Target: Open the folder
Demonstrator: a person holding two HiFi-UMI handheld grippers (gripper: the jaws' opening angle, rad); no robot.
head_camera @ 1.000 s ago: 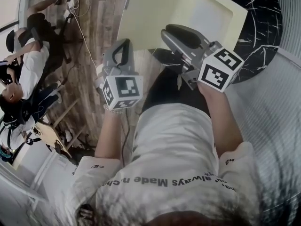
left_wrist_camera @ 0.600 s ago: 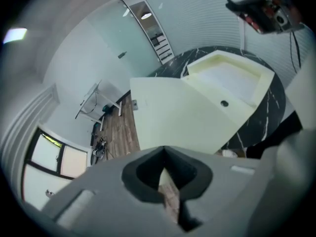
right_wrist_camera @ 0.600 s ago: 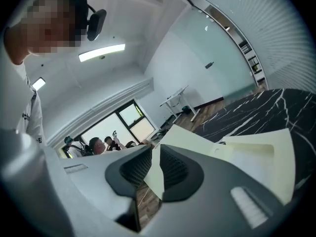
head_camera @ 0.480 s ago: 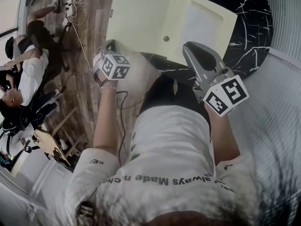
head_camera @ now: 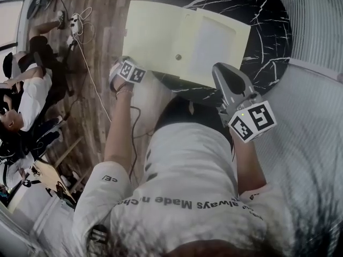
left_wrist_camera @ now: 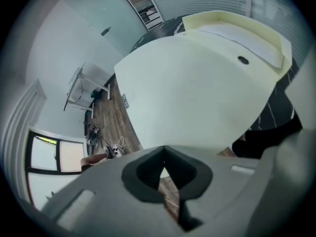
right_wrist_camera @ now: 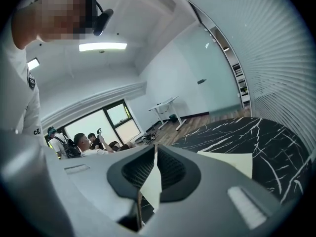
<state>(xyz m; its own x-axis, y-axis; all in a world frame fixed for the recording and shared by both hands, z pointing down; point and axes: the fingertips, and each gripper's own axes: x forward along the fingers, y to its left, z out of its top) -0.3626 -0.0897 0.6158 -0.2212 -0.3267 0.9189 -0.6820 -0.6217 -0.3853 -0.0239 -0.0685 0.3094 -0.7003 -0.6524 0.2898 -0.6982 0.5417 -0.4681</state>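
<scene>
A pale yellow folder [head_camera: 161, 36] lies shut on the round black marble table [head_camera: 268, 25], its flap fastened by a dark snap button [head_camera: 178, 57]. My left gripper [head_camera: 130, 68] hangs low at the folder's near-left corner and points steeply down. In the left gripper view its jaws [left_wrist_camera: 164, 149] meet, empty, under the folder [left_wrist_camera: 197, 83]. My right gripper [head_camera: 221, 67] hovers over the folder's near-right edge. Its jaws [right_wrist_camera: 154, 147] have just been closing with nothing between them, and the folder [right_wrist_camera: 229, 163] shows beyond.
The table's near edge curves just in front of my body. Several people [head_camera: 27, 95] sit to the left on the wooden floor, with cables [head_camera: 80, 20] nearby. A ribbed wall [head_camera: 316, 116] runs along the right. A white desk [right_wrist_camera: 165, 105] stands far off.
The left gripper has dropped from chest height to the folder's near-left corner. The right gripper has drawn back toward the table's near edge and rolled. The folder has stayed shut.
</scene>
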